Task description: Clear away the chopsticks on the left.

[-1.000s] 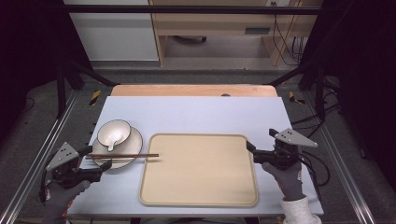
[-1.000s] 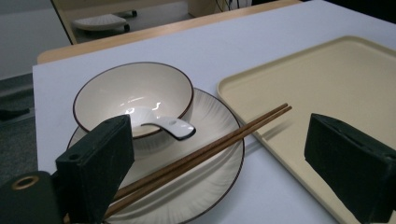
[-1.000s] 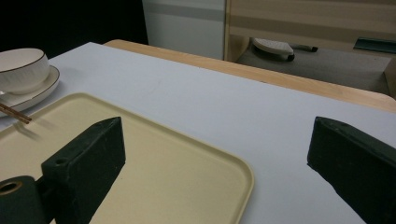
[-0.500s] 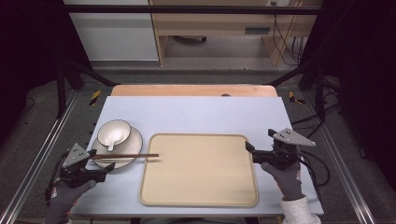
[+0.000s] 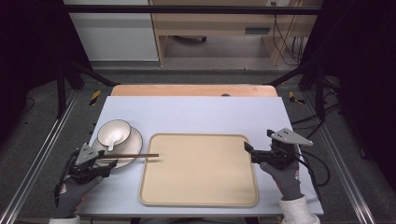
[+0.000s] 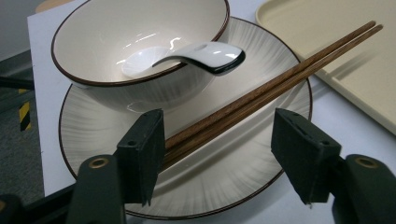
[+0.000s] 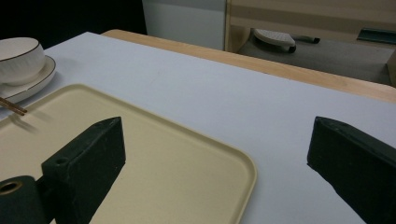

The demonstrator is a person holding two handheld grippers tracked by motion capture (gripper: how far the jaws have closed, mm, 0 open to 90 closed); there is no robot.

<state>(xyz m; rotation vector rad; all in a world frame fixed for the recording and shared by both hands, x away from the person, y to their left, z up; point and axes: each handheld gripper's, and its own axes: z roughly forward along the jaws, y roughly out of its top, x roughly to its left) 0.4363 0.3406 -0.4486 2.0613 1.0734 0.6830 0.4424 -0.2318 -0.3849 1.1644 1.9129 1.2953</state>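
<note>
A white bowl (image 5: 114, 132) with a white spoon (image 5: 111, 145) in it sits on a ribbed plate (image 5: 128, 144) at the table's left. A pair of brown chopsticks (image 5: 135, 156) rests on the plate's rim, tips reaching over the beige tray (image 5: 198, 170). My left gripper (image 5: 108, 164) is low at the plate's near edge. Its jaws have just been closing and stand open around the chopsticks' (image 6: 280, 79) near ends, which lie by one jaw of the left gripper (image 6: 222, 158). My right gripper (image 5: 247, 151) stands open over the tray's right edge (image 7: 243, 168), nothing between its jaws.
The pale table top (image 5: 196, 116) has a wooden strip (image 5: 191, 90) along its far edge. Metal rails run down both sides of the table. A shelf unit with cables stands on the floor beyond.
The left hand has come down and to the right, up to the plate, and its jaws stand narrower around the chopsticks' ends. The right hand has kept still.
</note>
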